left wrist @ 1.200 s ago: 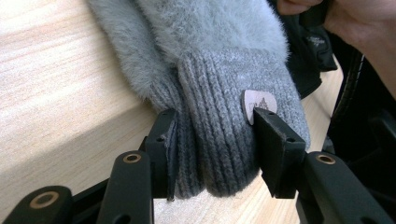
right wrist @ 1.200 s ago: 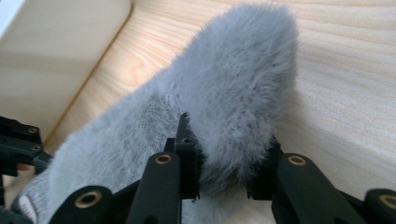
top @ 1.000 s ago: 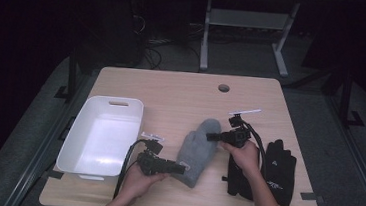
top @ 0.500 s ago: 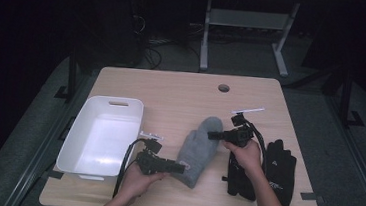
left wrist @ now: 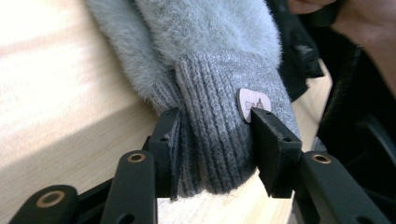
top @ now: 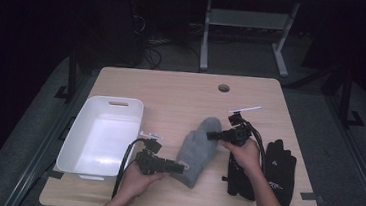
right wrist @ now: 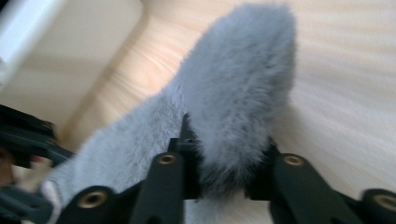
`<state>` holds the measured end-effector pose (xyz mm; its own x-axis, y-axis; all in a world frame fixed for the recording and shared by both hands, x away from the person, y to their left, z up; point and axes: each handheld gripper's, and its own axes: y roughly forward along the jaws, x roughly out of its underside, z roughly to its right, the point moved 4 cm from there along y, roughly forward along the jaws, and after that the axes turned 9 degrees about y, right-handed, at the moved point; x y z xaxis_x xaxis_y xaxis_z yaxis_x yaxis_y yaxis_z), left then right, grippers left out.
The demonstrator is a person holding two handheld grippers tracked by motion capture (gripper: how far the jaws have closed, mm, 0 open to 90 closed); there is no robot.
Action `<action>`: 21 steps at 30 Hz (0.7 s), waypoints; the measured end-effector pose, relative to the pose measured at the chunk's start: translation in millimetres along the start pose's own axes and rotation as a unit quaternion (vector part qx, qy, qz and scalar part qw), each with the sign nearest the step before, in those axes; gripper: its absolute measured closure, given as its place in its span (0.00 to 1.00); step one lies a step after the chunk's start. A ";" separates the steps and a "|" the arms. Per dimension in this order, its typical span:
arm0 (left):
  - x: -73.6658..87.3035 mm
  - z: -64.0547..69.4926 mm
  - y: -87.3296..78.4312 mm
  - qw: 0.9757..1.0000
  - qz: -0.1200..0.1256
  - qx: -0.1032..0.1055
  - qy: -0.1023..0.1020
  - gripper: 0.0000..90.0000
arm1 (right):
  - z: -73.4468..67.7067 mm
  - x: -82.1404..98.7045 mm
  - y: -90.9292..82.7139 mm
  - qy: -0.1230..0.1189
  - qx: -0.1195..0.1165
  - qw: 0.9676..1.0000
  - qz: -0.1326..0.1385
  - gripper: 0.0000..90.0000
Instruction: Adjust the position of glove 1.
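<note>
A grey fuzzy mitten (top: 197, 149) lies at the middle of the wooden table (top: 172, 92), cuff toward the person. My left gripper (top: 180, 168) is shut on its ribbed knit cuff (left wrist: 210, 121), just below a small round tag (left wrist: 254, 102), with both pads against the knit. My right gripper (top: 211, 134) holds the furry far end of the mitten (right wrist: 233, 93). Its jaws have just been opening, and the fur is still pinched between the pads. This view is blurred.
A white plastic bin (top: 118, 101) stands at the table's left. A pair of black gloves (top: 278, 171) lies at the right, under the person's right forearm. A round cable hole (top: 224, 88) is near the far edge.
</note>
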<state>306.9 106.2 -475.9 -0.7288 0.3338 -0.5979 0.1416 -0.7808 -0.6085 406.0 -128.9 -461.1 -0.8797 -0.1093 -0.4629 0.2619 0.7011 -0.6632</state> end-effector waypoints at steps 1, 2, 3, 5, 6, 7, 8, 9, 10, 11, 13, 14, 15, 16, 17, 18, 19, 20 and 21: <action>0.8 0.2 1.3 1.000 -0.001 0.002 -0.004 0.56 | 2.1 1.0 3.2 -0.001 0.009 1.000 -0.006 0.66; 1.1 0.0 1.7 1.000 0.000 0.000 -0.006 0.54 | 5.8 1.8 6.9 0.005 0.016 1.000 -0.012 0.57; 1.4 -0.6 2.0 1.000 -0.001 -0.001 -0.006 0.52 | 7.8 2.5 8.4 0.016 0.022 0.999 -0.017 0.51; 2.0 -1.0 3.0 1.000 -0.007 -0.002 -0.009 0.49 | 14.8 3.0 12.9 0.033 0.024 0.999 -0.021 0.39; 1.8 -1.2 3.8 1.000 -0.009 -0.003 -0.008 0.49 | 17.4 3.8 14.9 0.051 0.020 0.998 -0.026 0.37; 1.8 -1.3 4.8 1.000 -0.012 -0.003 -0.009 0.49 | 20.3 4.4 18.6 0.057 0.011 0.998 -0.024 0.37; 1.7 -1.2 5.6 1.000 -0.012 -0.003 -0.011 0.48 | 20.5 5.5 20.8 0.067 0.007 0.997 -0.029 0.38; 1.7 -1.2 5.6 1.000 -0.012 -0.003 -0.011 0.49 | 21.7 6.0 23.2 0.067 -0.002 0.997 -0.024 0.42; 1.3 -1.1 5.4 1.000 -0.014 0.000 -0.007 0.52 | 20.9 6.4 24.3 0.076 -0.010 0.997 -0.026 0.50; 1.3 -1.1 5.4 1.000 -0.014 0.000 -0.007 0.54 | 20.9 6.4 24.3 0.076 -0.010 0.997 -0.026 0.50; 1.2 -0.3 4.6 1.000 -0.014 0.001 -0.001 0.60 | 17.6 6.6 27.2 0.071 -0.037 0.997 -0.021 0.67; 1.6 0.3 3.7 1.000 -0.012 0.002 0.003 0.60 | 15.3 6.2 26.5 0.070 -0.041 0.997 -0.018 0.72; 2.5 1.0 1.6 1.000 -0.004 0.008 0.004 0.63 | 10.8 4.4 24.0 0.062 -0.049 0.997 -0.010 0.76; 3.1 1.3 0.4 1.000 0.000 0.010 0.003 0.64 | 8.9 3.6 21.9 0.060 -0.051 0.997 -0.006 0.76; 3.1 1.3 0.4 1.000 0.000 0.010 0.003 0.64 | 7.5 2.8 19.5 0.057 -0.051 0.997 -0.001 0.76; 3.3 2.0 -0.4 1.000 0.003 0.012 0.001 0.64 | 7.5 2.8 19.5 0.057 -0.051 0.997 -0.001 0.76; 3.1 3.0 -1.3 1.000 0.005 0.015 0.001 0.64 | 5.3 2.0 16.5 0.054 -0.054 0.997 0.002 0.76; 2.2 4.3 -2.0 1.000 0.011 0.017 0.001 0.64 | 3.3 0.9 13.2 0.050 -0.054 0.997 0.005 0.76; 1.3 5.9 -3.2 1.000 0.011 0.018 0.001 0.64 | 0.5 -0.3 9.9 0.051 -0.055 0.997 0.009 0.76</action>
<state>301.6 106.0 -471.6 -0.7244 0.3173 -0.6120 0.1333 -0.8065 -0.5760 409.0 -122.2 -467.8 -0.9121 -0.0277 -0.4089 0.2381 0.7763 -0.5837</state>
